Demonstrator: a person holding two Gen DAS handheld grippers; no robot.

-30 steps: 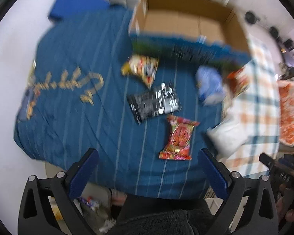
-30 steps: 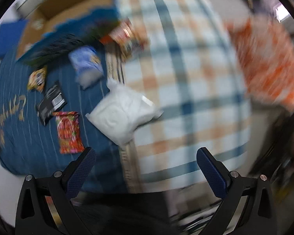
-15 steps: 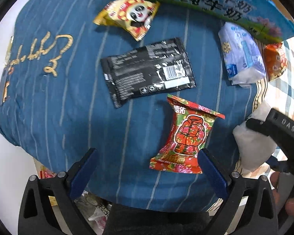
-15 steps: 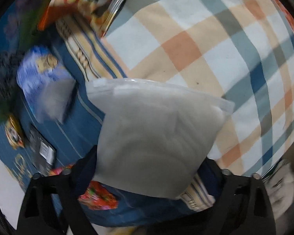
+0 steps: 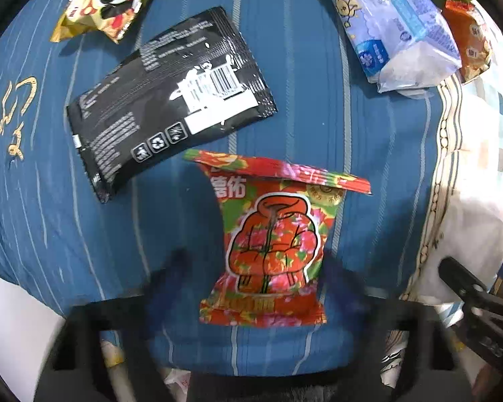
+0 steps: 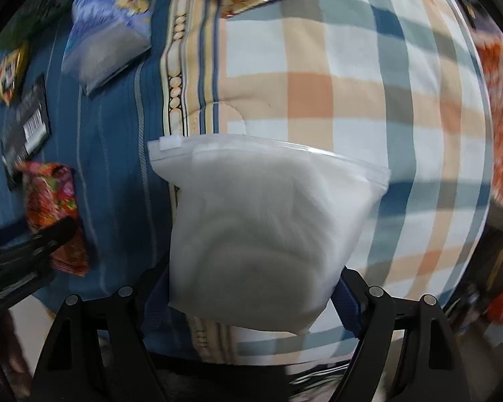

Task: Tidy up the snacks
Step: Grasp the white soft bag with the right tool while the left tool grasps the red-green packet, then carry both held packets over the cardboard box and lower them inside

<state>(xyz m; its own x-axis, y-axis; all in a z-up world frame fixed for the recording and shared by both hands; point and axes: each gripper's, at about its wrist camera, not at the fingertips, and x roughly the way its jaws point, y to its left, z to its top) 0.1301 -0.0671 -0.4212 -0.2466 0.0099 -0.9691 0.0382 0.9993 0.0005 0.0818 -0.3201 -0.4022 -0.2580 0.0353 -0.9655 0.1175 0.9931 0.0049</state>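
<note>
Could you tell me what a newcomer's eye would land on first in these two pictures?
Probably the red flowered snack packet, centre of the left view on the blue striped cloth, with the left gripper closing on its lower half. Next, the white zip bag filling the right view, lying across the blue cloth and a plaid one, between the right gripper's fingers.
</note>
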